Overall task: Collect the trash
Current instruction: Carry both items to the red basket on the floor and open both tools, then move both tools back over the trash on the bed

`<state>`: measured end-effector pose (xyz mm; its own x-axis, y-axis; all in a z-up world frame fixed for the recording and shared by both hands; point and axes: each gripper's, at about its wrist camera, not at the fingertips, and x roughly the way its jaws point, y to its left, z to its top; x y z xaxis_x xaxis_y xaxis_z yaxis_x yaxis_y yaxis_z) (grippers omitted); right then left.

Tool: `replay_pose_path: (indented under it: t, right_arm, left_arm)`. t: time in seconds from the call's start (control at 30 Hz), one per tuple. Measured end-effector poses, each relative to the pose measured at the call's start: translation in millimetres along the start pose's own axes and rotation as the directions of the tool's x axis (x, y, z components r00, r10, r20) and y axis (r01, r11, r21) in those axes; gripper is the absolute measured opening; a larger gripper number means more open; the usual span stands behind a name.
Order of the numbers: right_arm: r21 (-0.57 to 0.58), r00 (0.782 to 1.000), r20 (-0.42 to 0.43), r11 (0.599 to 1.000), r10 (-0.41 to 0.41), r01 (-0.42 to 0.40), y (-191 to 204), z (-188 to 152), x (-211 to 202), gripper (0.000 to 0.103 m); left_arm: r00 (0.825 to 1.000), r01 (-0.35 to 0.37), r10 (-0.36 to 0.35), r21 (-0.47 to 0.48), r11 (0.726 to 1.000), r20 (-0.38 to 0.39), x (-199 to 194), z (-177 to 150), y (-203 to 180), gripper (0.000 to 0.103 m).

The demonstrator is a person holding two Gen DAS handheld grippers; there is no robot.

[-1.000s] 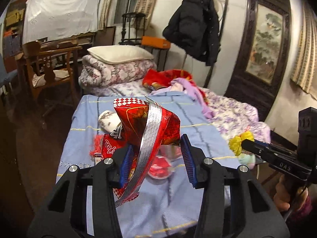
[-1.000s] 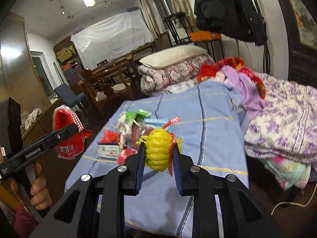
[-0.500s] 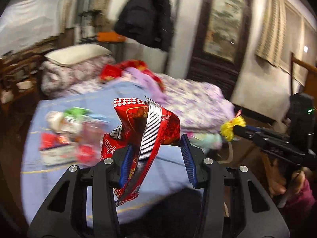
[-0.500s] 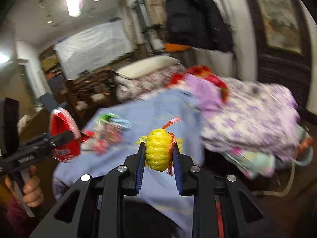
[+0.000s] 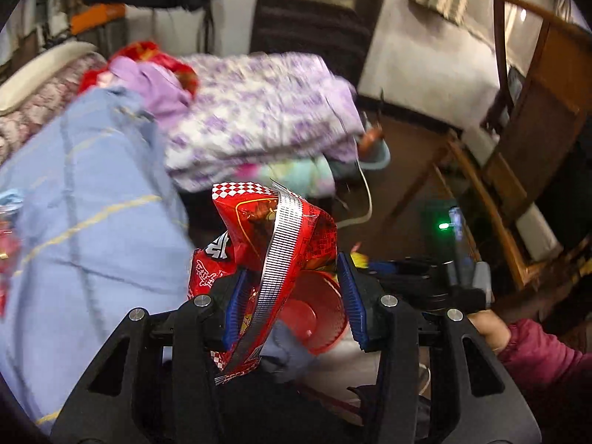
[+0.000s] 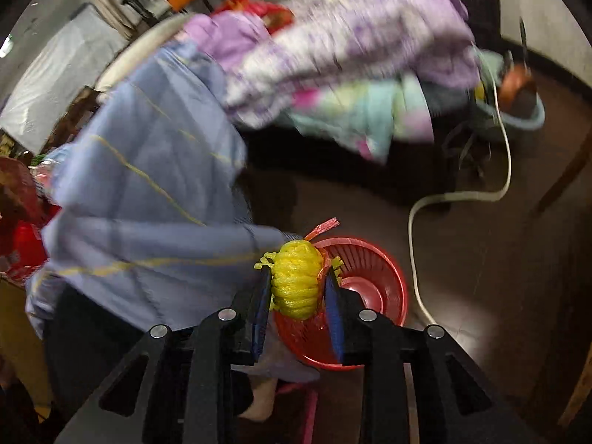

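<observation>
My left gripper (image 5: 292, 296) is shut on a crumpled red snack bag (image 5: 273, 244) with a silver strip and holds it up in the air. Behind it, low on the floor, stands a red plastic waste basket (image 5: 318, 318). My right gripper (image 6: 298, 296) is shut on a yellow foam net ball (image 6: 296, 277) with a red tag, held above the same red basket (image 6: 373, 288). The right gripper's body also shows in the left wrist view (image 5: 425, 277), held by a hand in a maroon sleeve.
A bed with a blue sheet (image 5: 85, 203) and purple floral quilt (image 5: 259, 111) is on the left. A white cable (image 6: 444, 199) runs over the brown floor. A teal basin (image 6: 518, 111) sits by the bed. Wooden furniture (image 5: 518, 185) stands at the right.
Both grippers have swung right and down, away from the bed top toward the floor. The red basket has come into view under them. Both still hold their trash.
</observation>
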<state>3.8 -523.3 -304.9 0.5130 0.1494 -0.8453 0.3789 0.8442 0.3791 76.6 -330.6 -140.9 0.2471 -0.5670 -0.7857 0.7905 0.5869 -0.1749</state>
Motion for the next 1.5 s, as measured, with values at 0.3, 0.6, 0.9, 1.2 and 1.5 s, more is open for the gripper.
replay_pose_path:
  t: [0.3,0.6,0.9,1.2,1.5]
  right_arm:
    - [0.049,0.995,0.095,0.999,-0.008,0.004,-24.4,2.6,-14.6,0.054]
    - [0.125,0.946,0.32,0.992,-0.053,0.013,-55.4,17.2,-86.9,0.061]
    - [0.104,0.939,0.344,0.993,0.017,-0.056,-39.0,21.3,-100.7,0.062]
    - [-0.029,0.907,0.417,0.999,0.054,-0.046,24.8,25.3,-148.0,0.067]
    - [-0.213,0.872,0.471,0.977,0.13,-0.031,114.5,13.2,-194.8,0.082]
  left_arm:
    - [0.987,0.062,-0.057,0.029,0.998,-0.153,71.3,3.4,-18.4,0.048]
    - [0.975,0.05,-0.032,0.074,0.996,-0.22,101.3,7.4,-42.0,0.083]
    - [0.99,-0.079,0.086,0.063,0.995,-0.114,61.2,15.1,-28.8,0.087]
    - [0.981,-0.187,0.187,0.002,0.982,0.047,-16.7,5.3,-4.1,0.09]
    - [0.937,-0.262,0.28,-0.107,0.959,0.21,-112.5,-25.8,30.1,0.095]
